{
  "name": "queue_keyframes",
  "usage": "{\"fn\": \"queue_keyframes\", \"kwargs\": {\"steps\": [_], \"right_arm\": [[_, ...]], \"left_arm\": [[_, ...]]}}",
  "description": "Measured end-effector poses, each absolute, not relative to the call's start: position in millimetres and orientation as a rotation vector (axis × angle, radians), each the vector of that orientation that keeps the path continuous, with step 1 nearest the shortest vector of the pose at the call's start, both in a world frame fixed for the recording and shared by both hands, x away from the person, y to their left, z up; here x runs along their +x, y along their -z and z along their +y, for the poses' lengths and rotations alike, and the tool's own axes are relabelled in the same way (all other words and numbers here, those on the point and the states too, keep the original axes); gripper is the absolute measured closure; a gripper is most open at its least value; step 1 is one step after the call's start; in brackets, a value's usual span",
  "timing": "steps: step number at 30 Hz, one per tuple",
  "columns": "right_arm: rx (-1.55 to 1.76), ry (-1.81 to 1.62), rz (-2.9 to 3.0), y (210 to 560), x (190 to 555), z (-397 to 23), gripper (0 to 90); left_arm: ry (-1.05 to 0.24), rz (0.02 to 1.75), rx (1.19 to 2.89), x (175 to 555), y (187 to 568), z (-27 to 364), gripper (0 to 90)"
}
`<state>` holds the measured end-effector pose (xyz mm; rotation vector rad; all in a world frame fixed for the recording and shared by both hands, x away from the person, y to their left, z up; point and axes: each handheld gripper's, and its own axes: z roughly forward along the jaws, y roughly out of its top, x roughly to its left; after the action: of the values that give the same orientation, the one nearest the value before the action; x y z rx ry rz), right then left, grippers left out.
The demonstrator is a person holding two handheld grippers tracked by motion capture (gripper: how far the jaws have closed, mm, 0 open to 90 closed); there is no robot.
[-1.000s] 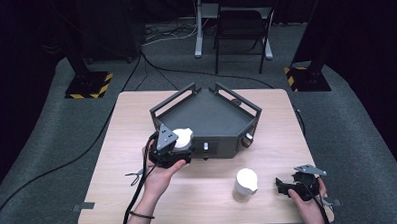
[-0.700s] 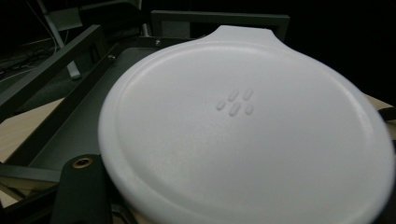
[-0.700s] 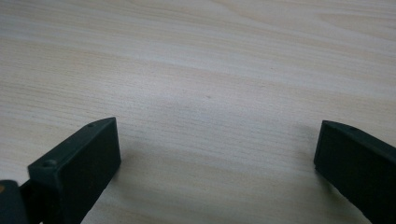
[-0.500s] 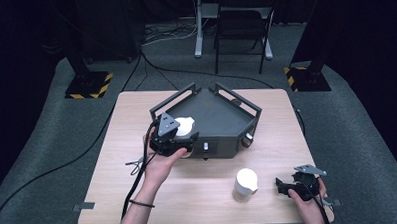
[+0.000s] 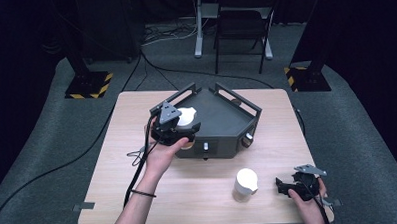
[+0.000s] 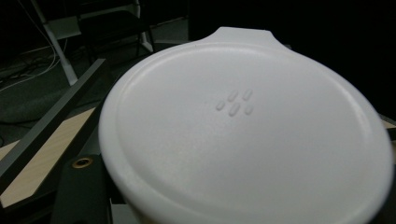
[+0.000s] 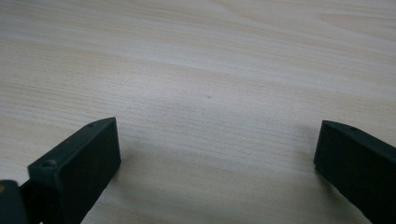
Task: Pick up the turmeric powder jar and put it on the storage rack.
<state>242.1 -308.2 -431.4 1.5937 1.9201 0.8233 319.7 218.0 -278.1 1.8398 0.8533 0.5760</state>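
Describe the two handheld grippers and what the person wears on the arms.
Both grippers are black. The left gripper carries a grey three-cornered plate on top, and a black cable trails from it along the forearm. The right gripper has a grey plate too; its jaws are blocky black pieces with small screw holes. The forearms are bare of sleeves; a thin dark band circles the left wrist.

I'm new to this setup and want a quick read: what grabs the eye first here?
First, the white lidded cup held by the left gripper over the near-left edge of the dark angular tray mid-table; its lid looms large in the left gripper view. Next, a second white cup standing alone on the wooden table near the front, with the right gripper beside it, fingers spread wide over bare wood.
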Motion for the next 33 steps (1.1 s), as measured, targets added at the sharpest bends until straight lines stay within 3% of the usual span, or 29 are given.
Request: {"fn": "queue_keyframes", "kwargs": {"steps": [33], "right_arm": [[1.591,-0.824,1.923,431,242,-309,0.0]], "left_arm": [[-0.613,0.972,1.841,372,279,190,30.5]]}}
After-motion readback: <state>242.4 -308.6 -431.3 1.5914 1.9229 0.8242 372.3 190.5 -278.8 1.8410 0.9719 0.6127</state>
